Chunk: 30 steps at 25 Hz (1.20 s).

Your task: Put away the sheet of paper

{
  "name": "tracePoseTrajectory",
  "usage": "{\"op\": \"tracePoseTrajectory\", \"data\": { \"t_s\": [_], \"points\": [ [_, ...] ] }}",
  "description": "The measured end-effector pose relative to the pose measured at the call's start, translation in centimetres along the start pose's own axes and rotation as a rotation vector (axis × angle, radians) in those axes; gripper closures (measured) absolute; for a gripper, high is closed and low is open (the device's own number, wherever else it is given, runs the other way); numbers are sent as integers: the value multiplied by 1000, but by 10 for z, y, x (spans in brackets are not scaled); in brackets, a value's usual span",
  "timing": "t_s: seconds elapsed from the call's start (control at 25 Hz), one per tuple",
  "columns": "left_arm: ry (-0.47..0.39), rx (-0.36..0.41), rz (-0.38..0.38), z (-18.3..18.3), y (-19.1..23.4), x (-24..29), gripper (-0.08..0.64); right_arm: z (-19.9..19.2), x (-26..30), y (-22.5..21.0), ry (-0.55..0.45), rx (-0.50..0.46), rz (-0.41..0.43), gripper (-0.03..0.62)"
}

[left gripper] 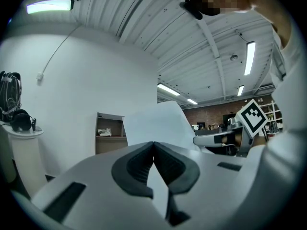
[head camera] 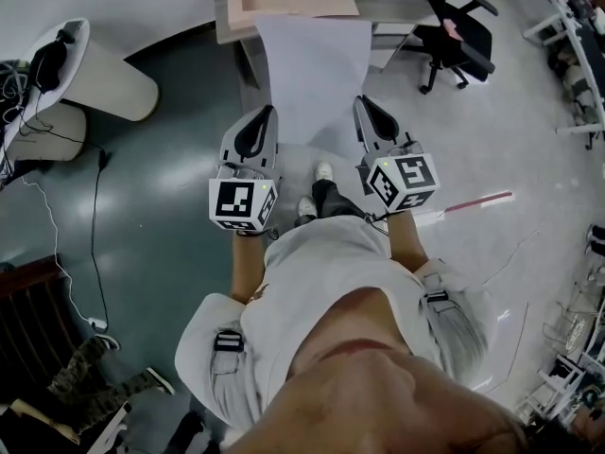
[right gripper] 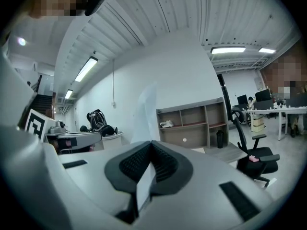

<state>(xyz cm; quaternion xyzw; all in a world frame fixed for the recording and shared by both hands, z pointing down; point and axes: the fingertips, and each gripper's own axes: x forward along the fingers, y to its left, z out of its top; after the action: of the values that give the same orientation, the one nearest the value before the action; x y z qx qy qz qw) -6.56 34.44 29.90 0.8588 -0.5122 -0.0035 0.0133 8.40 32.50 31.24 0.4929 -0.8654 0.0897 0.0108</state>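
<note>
The sheet of paper (head camera: 317, 74) is held out level in the air, its near corners clamped in the fully closed left tool (head camera: 269, 113) and right tool (head camera: 363, 104). Putting away is judged not yet done. The counter (head camera: 402, 3) lies just ahead, the floor is open, and an office chair (head camera: 460, 36) stands near on the right.

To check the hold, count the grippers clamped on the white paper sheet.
2. The grey left gripper pinches the white rectangular paper sheet at its near left edge; the grey right gripper pinches its near right edge. Neither is hidden.
</note>
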Motion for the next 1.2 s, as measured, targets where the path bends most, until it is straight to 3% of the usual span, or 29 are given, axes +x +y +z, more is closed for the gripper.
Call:
{"op": "tracePoseTrajectory", "data": {
  "t_s": [0.72, 1.2],
  "points": [
    [32, 51, 47, 1, 33, 109, 540, 17, 100, -69, -14, 10, 89, 572],
    [48, 30, 80, -9, 39, 171, 540, 21, 142, -114, 6, 10, 133, 572]
  ]
}}
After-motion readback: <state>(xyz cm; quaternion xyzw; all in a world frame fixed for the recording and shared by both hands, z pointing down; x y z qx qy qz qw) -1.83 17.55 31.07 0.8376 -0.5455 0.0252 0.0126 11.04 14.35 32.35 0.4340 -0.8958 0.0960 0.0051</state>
